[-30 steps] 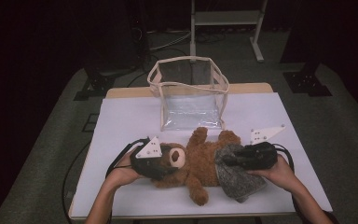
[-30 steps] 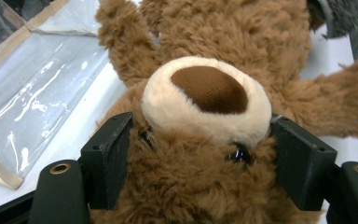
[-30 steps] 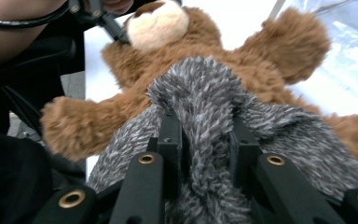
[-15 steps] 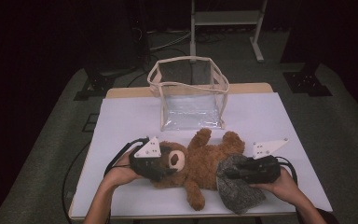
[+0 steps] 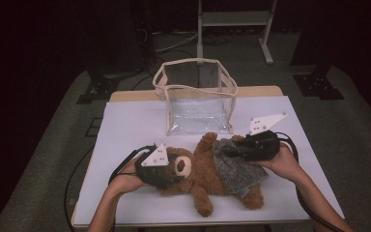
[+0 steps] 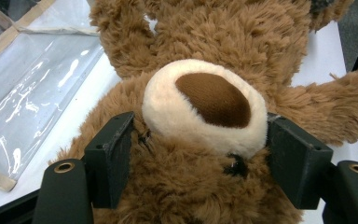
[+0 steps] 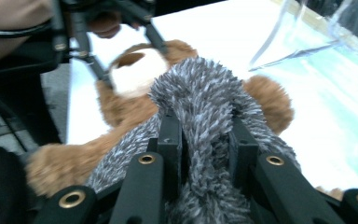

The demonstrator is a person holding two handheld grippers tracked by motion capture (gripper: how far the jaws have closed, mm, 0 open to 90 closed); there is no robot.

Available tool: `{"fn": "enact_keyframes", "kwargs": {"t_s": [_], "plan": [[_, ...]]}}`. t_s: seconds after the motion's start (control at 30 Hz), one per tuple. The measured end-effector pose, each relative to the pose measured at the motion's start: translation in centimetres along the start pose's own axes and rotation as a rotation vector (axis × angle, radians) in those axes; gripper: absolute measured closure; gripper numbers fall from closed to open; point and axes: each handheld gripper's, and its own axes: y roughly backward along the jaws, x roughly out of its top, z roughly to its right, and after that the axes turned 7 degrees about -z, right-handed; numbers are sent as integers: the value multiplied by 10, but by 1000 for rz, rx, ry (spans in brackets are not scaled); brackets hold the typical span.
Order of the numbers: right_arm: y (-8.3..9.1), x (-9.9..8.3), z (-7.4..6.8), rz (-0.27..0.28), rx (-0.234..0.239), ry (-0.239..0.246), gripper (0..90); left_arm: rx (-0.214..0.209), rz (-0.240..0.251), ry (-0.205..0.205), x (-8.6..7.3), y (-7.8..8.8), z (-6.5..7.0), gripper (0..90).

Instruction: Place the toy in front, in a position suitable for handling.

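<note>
High view: brown plush teddy bear (image 5: 207, 171) lying in front of clear plastic bag (image 5: 198, 99). Left gripper (image 6: 200, 154) clamped on bear's head, just closing further. Right gripper (image 7: 205, 135) pinching grey fuzzy cloth (image 5: 236, 164), seemingly lifted higher over bear's belly than before. Soft, light; best gripped by bunched folds.

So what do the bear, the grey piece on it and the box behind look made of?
Teddy bear: brown plush, long shaggy pile, cream muzzle with a smooth brown nose. Grey cloth: fuzzy, flecked grey-white fabric, likely knit or fleece. Clear bag: glossy transparent film, probably vinyl, creased, with beige fabric-like edging.
</note>
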Motion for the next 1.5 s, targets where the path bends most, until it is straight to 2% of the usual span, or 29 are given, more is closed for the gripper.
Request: {"fn": "enact_keyframes", "kwargs": {"t_s": [0.13, 0.17, 0.2, 0.3, 0.33, 0.53, 0.7, 0.77, 0.87, 0.9, 0.93, 1.07, 1.1, 1.17, 1.27, 1.4, 1.5], "plan": [[-18, -4, 9, -60, -4, -23, 711, 2, -5, 4, 0, 1, -2, 280], [-18, -4, 9, -60, -4, -23, 711, 2, -5, 4, 0, 1, -2, 271], [-22, -11, 10, -66, 10, -43, 711, -3, 0, 8, 0, 3, -3, 264], [-20, -22, 7, -38, 30, -83, 711, -12, 7, 10, 0, 4, -3, 231], [-19, -25, 5, -31, 35, -86, 711, -29, 10, 12, 0, 6, -3, 223], [-15, -40, -7, 7, 40, -103, 711, -46, 15, 17, 1, 13, -3, 185], [-14, -48, -13, 36, 52, -109, 711, -16, 53, 62, -2, 27, -9, 189], [-14, -50, -16, 50, 52, -114, 711, -22, 74, 74, -4, 29, -11, 249], [-14, -49, -19, 47, 37, -106, 710, -55, 25, 57, -6, 18, -8, 320], [-14, -49, -19, 47, 37, -106, 710, -55, 25, 57, -6, 18, -8, 324], [-14, -46, -22, 35, 35, -96, 707, -84, 34, 54, -7, 14, -7, 334], [-9, -26, -24, 7, 12, -49, 707, -80, 22, 43, -7, 12, -5, 362], [-9, -26, -24, 7, 12, -49, 707, -80, 22, 43, -7, 12, -5, 367], [-14, -9, -23, -19, 13, -10, 707, -81, 18, 32, -6, 11, -4, 368], [-24, -3, -19, -53, 11, 3, 707, -70, 6, 19, -6, 12, -3, 368], [-20, -13, -7, -43, 8, -32, 707, -71, 13, 19, -7, 11, -3, 371], [-11, -26, 3, -33, -16, -74, 707, -70, 12, 16, -7, 11, -3, 370]]}}
